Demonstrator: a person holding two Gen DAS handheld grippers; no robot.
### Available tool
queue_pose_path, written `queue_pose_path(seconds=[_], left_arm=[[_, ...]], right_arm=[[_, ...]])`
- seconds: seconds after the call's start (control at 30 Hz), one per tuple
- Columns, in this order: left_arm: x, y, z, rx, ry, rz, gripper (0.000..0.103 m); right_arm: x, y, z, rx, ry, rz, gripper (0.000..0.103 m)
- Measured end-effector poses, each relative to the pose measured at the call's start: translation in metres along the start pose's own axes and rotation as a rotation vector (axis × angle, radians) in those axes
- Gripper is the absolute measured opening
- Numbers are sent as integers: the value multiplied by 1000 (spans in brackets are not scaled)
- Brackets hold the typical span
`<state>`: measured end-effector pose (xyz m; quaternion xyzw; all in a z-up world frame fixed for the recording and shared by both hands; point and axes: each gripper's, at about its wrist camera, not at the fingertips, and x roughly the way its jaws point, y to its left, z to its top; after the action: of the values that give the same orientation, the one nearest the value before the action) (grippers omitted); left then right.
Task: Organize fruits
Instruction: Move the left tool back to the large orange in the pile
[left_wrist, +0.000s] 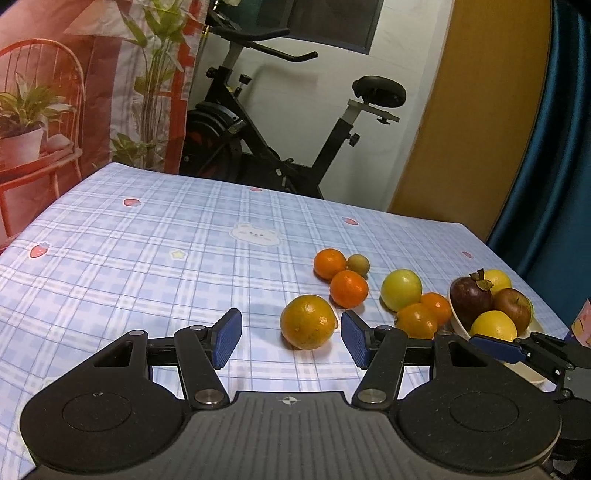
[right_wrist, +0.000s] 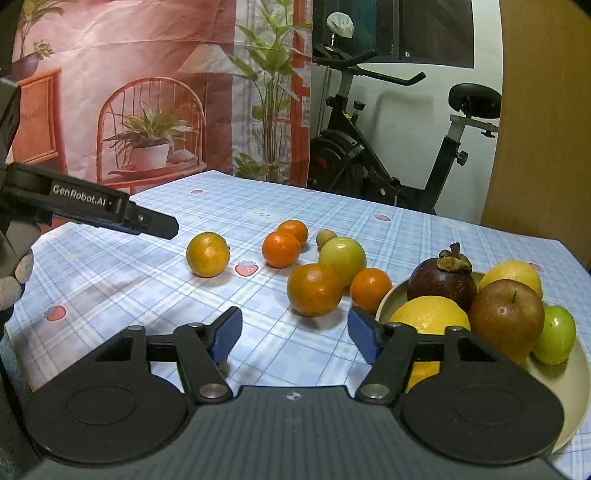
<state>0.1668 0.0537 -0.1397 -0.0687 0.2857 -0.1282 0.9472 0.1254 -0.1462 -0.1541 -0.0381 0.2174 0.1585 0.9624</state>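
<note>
A yellowish orange (left_wrist: 308, 321) lies on the checked tablecloth just ahead of my left gripper (left_wrist: 291, 341), between its blue fingertips and nearer the right one; the pads stand apart from it, open. My right gripper (right_wrist: 294, 336) is open too, with a darker orange (right_wrist: 314, 290) just beyond its tips. Further fruit lies loose behind: two mandarins (right_wrist: 280, 249), a green-yellow apple (right_wrist: 342, 255), a small orange (right_wrist: 370, 290) and a small brownish fruit (right_wrist: 326, 236). The cream plate (right_wrist: 569, 391) at the right holds a mangosteen (right_wrist: 441, 282), two lemons, a red apple (right_wrist: 506, 317) and a green fruit.
The left gripper's side (right_wrist: 147, 221) reaches in at the upper left of the right wrist view. An exercise bike (left_wrist: 280, 147) and a printed curtain (left_wrist: 92, 92) stand behind the table's far edge. A patterned cup (left_wrist: 583, 321) stands at the right edge.
</note>
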Motion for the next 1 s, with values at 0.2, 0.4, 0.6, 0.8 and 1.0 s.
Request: queue_pose_path(seconds=[0.2, 0.4, 0.6, 0.8, 1.0], left_arm=[[-1, 11, 18, -30, 18, -43, 60], [-9, 15, 54, -24, -36, -61, 57], [1, 12, 71, -19, -80, -75, 57], [20, 25, 54, -75, -4, -96, 57], [39, 41, 43, -157, 90, -175, 57]], right_arm=[[4, 0, 7, 9, 14, 13, 60], [17, -5, 30, 29, 10, 33, 60], [34, -4, 50, 4, -6, 29, 60], [47, 0, 52, -31, 12, 38, 58], [61, 18, 55, -76, 58, 119, 58]])
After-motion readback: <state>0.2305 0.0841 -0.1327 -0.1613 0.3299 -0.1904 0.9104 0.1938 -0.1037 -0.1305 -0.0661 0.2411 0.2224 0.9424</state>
